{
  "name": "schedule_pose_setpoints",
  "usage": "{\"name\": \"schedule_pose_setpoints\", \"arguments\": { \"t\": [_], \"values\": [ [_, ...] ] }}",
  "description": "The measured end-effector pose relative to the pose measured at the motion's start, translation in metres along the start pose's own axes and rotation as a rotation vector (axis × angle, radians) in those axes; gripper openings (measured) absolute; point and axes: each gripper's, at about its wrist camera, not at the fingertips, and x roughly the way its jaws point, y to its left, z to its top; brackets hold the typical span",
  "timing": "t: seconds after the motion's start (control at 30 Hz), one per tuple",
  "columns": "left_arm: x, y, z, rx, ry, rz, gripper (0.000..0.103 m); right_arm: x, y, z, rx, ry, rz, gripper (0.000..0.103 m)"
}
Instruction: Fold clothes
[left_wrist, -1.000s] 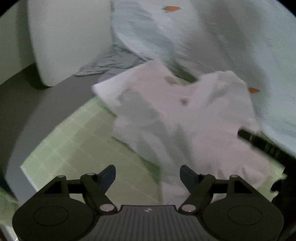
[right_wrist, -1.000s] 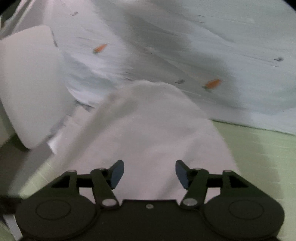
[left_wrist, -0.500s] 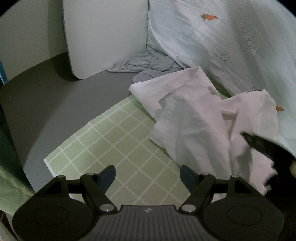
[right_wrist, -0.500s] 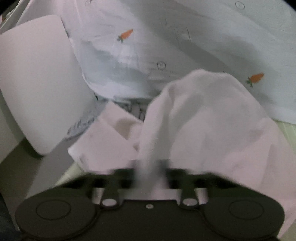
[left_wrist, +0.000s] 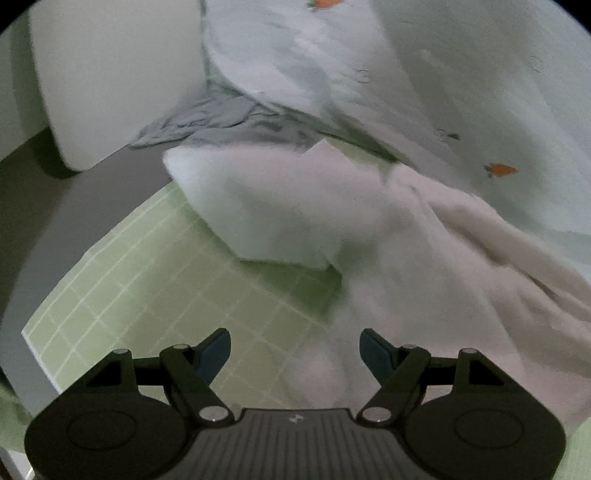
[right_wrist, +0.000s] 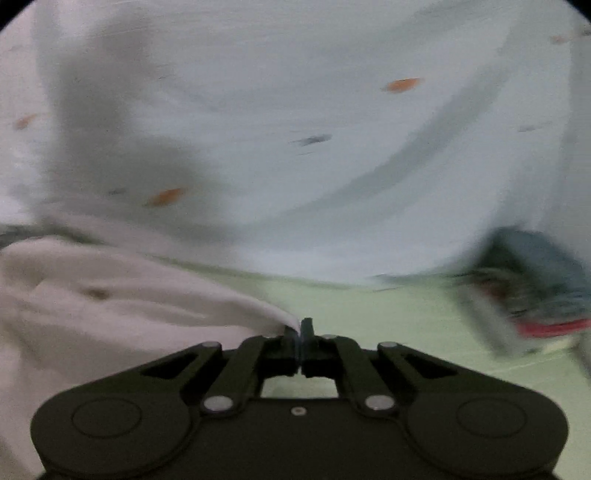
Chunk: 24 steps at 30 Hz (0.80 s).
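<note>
Left gripper (left_wrist: 295, 349) hangs wide open and empty over the green checked mat (left_wrist: 155, 295). The white garment (left_wrist: 295, 206) lies crumpled ahead and to its right (blurred), stretching rightward to the right gripper (right_wrist: 300, 334), which is clamped on a corner.

White garment (left_wrist: 369, 236) rumpled on green checked mat (left_wrist: 155, 295)

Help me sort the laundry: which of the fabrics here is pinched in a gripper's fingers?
The white garment: its corner is caught in the shut right gripper. The grey crumpled cloth and the carrot-print sheet lie behind, ungripped.
</note>
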Motion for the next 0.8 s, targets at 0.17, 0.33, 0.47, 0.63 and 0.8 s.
{"name": "schedule_pose_setpoints", "arguments": {
  "t": [0.17, 0.33, 0.47, 0.63, 0.8],
  "values": [
    [0.004, -0.016, -0.005, 0.024, 0.028, -0.003, 0.078, 0.017, -0.024, -0.016, 0.089, 0.102, -0.122, 0.036],
    [0.007, -0.020, 0.004, 0.019, 0.013, -0.012, 0.079, 0.014, -0.025, -0.052, 0.269, 0.211, -0.024, 0.074],
    [0.011, -0.025, 0.021, 0.052, -0.025, -0.045, 0.080, 0.021, -0.025, -0.074, 0.369, 0.298, 0.028, 0.075],
    [0.028, -0.053, 0.048, 0.136, -0.043, -0.136, 0.084, 0.027, -0.018, -0.083, 0.425, 0.358, 0.062, 0.083],
    [0.064, -0.083, 0.076, 0.210, -0.015, -0.210, 0.085, 0.045, -0.010, -0.093, 0.505, 0.428, 0.063, 0.083]
  ]
}}
